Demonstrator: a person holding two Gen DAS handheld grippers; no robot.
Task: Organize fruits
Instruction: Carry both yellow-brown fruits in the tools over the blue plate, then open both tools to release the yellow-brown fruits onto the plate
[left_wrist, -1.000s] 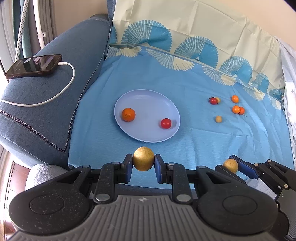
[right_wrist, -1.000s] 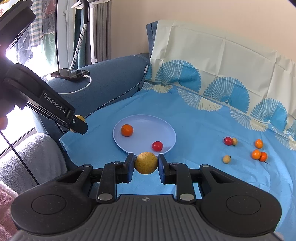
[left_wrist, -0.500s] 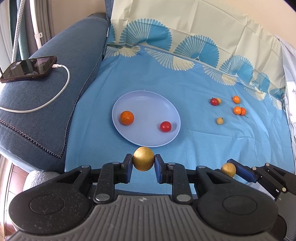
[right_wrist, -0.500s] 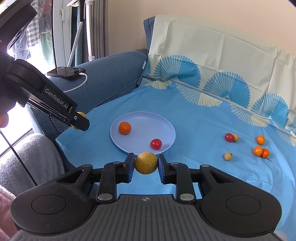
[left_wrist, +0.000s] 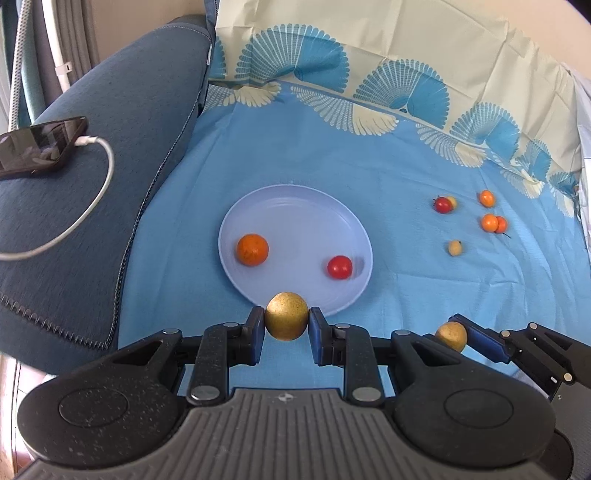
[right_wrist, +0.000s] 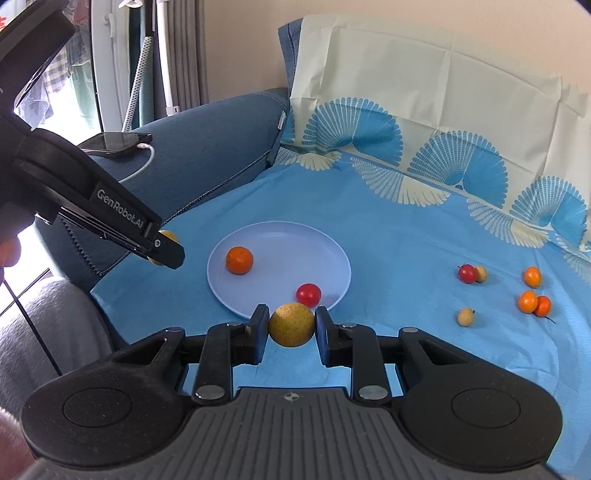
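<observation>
My left gripper (left_wrist: 286, 322) is shut on a yellow-brown round fruit (left_wrist: 286, 321), held just in front of the near rim of a pale blue plate (left_wrist: 295, 218). My right gripper (right_wrist: 291, 325) is shut on a second yellow-brown fruit (right_wrist: 291, 325), also near the plate's (right_wrist: 280, 240) front rim. An orange (left_wrist: 252, 249) and a red tomato (left_wrist: 340, 267) lie on the plate. The right gripper with its fruit (left_wrist: 451, 335) shows low right in the left wrist view. The left gripper (right_wrist: 162, 253) shows at the left in the right wrist view.
Several small orange, red and yellow fruits (left_wrist: 490, 222) lie on the blue cloth (left_wrist: 406, 280) right of the plate. A blue sofa arm (left_wrist: 110, 129) at the left carries a phone (left_wrist: 40, 146) with a white cable. A cream patterned cloth (left_wrist: 406, 55) stands behind.
Both grippers have moved forward toward the plate, each still holding its fruit. The fruits on the plate and cloth have not moved.
</observation>
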